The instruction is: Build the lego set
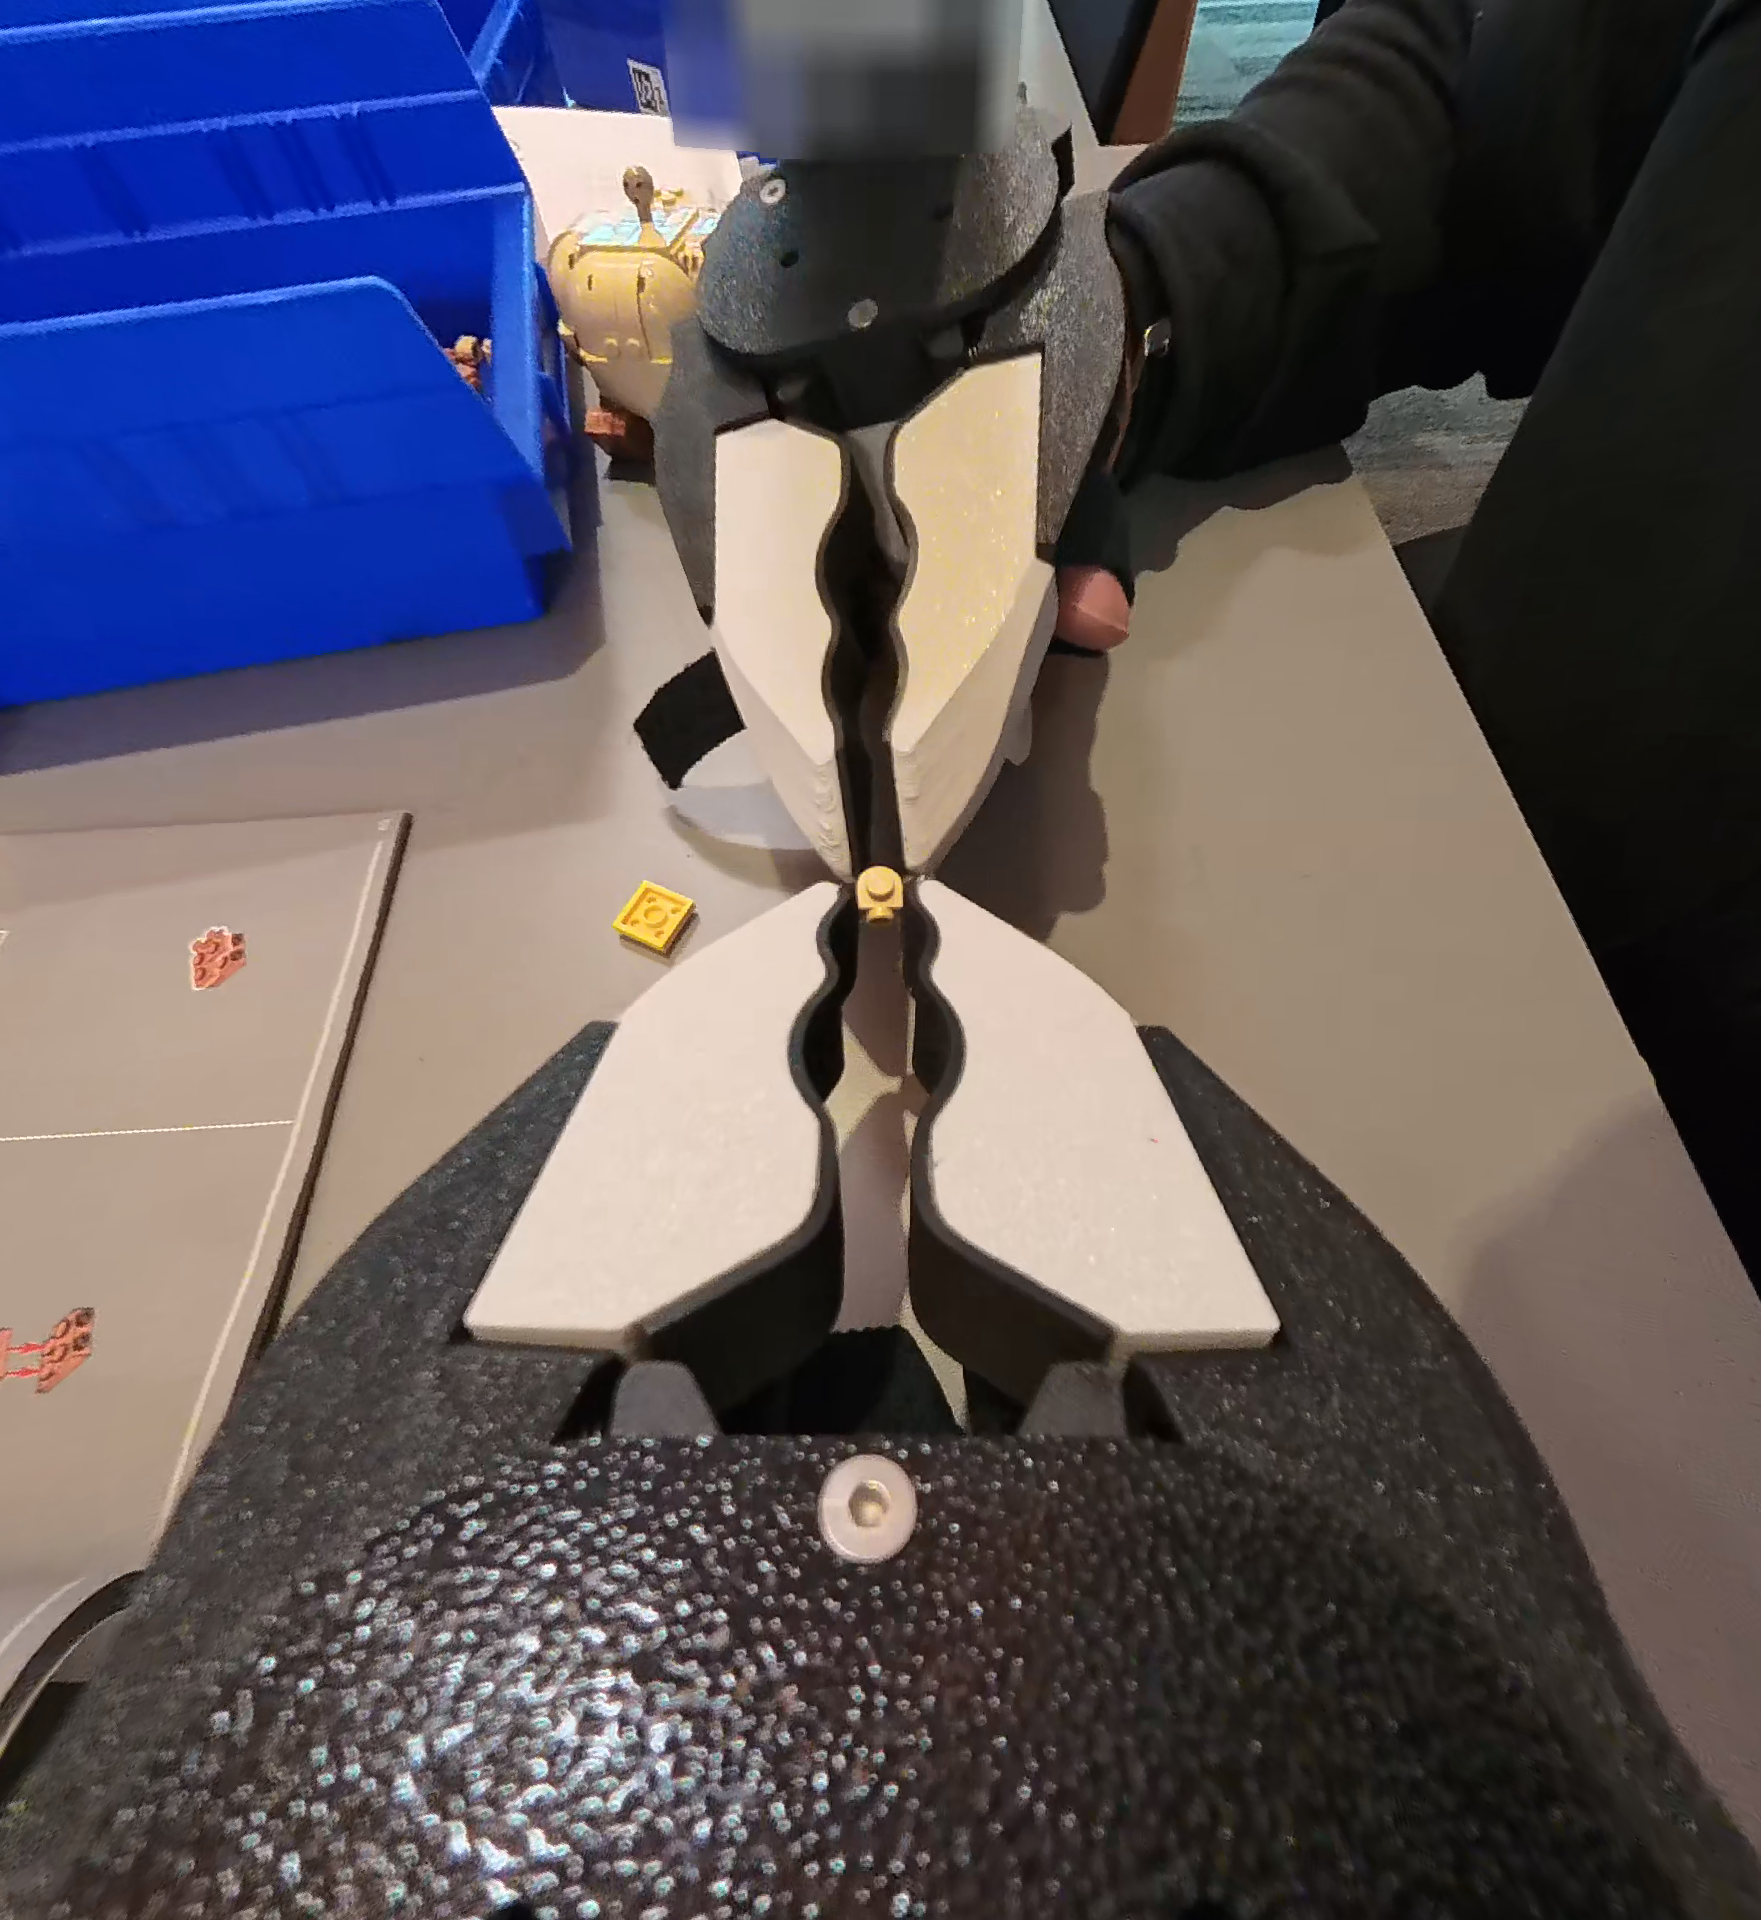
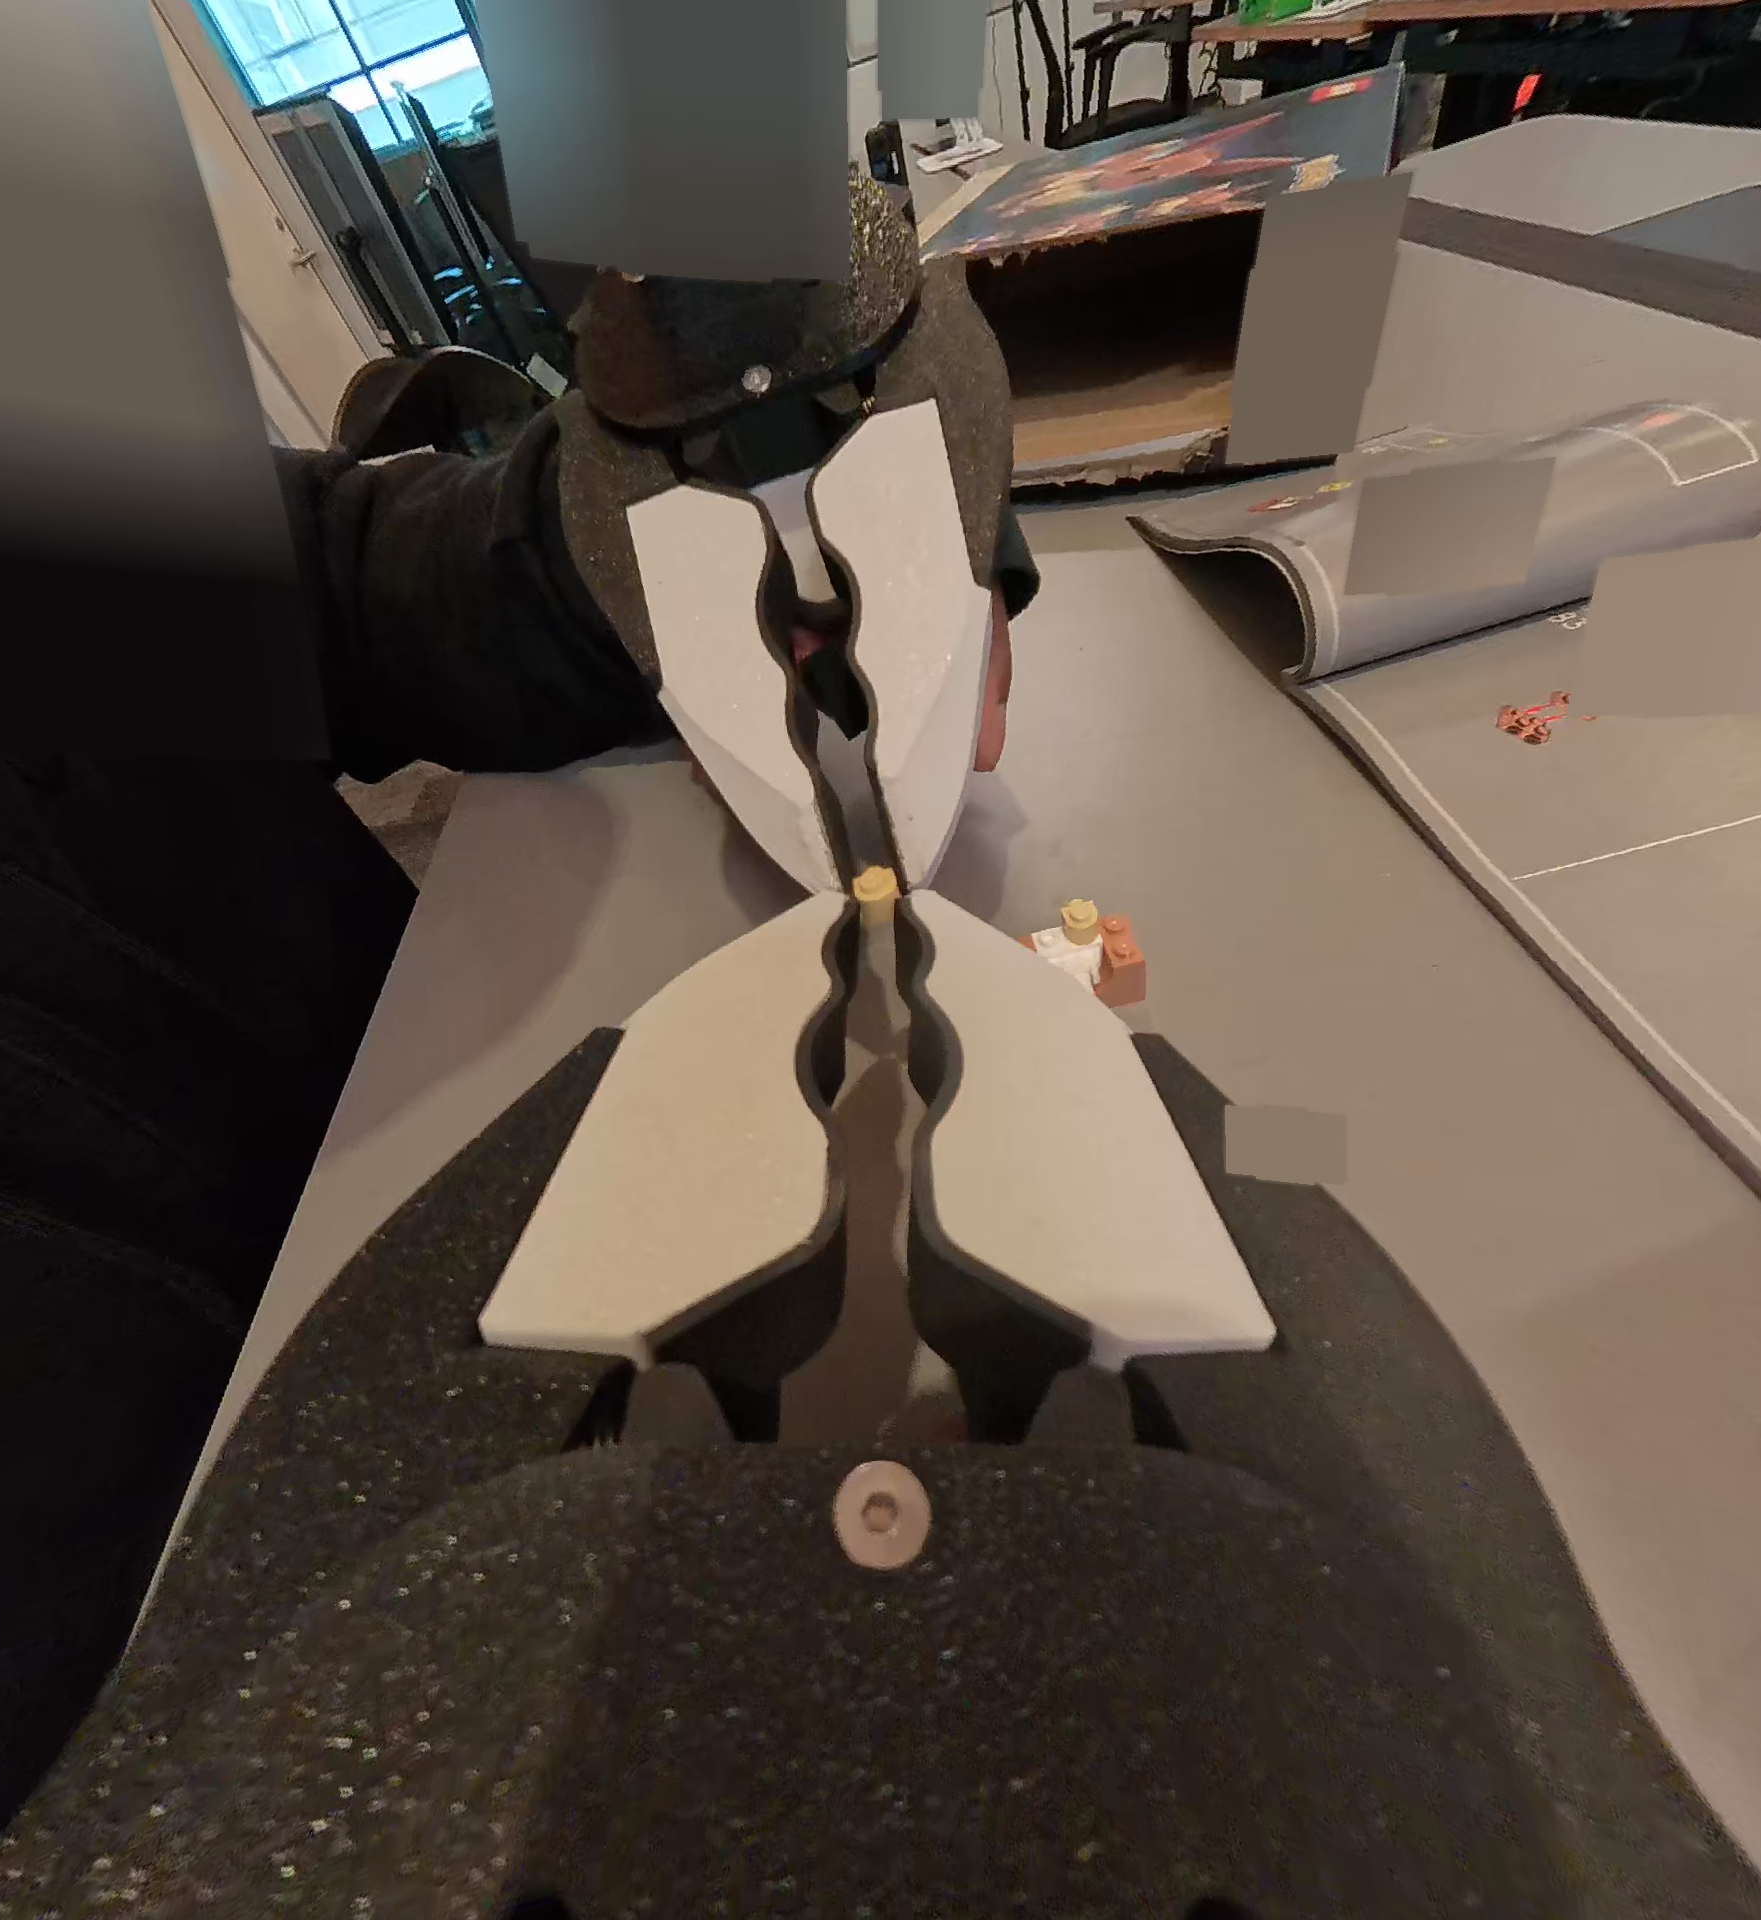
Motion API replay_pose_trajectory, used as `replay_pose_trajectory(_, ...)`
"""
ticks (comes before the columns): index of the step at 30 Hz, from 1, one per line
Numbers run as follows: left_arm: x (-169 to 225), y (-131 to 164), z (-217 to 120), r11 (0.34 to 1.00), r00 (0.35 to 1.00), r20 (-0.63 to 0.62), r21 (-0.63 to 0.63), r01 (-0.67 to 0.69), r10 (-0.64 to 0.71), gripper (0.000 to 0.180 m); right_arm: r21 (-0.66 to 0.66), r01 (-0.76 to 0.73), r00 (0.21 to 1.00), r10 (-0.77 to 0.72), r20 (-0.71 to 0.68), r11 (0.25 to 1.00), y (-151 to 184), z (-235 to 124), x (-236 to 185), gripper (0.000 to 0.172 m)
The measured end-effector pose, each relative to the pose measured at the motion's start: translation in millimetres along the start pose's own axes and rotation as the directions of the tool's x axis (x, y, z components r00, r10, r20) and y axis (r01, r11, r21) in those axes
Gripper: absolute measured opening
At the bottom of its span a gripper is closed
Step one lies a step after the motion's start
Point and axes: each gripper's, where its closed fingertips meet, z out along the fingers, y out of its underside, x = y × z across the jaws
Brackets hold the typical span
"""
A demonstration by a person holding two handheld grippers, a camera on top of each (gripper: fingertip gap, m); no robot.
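My two grippers meet tip to tip above the grey table [image 1: 1271,935]. A small tan brick piece [image 1: 878,894] with a round stud sits right where the tips meet. In the left wrist view my left gripper [image 1: 878,902] pinches it from below, and the right gripper's white fingers [image 1: 969,623] come down onto it from the far side. In the right wrist view the same tan piece [image 2: 874,891] stands between my right gripper's [image 2: 874,902] tips, with the left gripper's fingers [image 2: 720,644] closing on it from beyond. Both pairs of pads press on it.
A yellow square plate [image 1: 655,916] lies on the table left of the tips. Blue bins [image 1: 211,416] and a tan brick model [image 1: 627,281] stand at the back left. An open instruction booklet [image 1: 128,1039] lies left. A small white, tan and brown brick assembly [image 2: 1089,951] sits nearby. The tips of both grippers are at nearly the same place. Both grippers' tips are roughly 9 cm from the yellow square plate [image 1: 655,916].
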Motion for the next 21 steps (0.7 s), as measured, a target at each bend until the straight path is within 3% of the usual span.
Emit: replay_pose_trajectory(21, 9.0, 0.7, 1.2, 1.0, 0.997, -0.072, -0.002, 0.031, -0.031, 0.007, -0.023, 0.028, 0.999, -0.027, 0.031, 0.999, 3.2, 2.1, -7.4, 0.007)
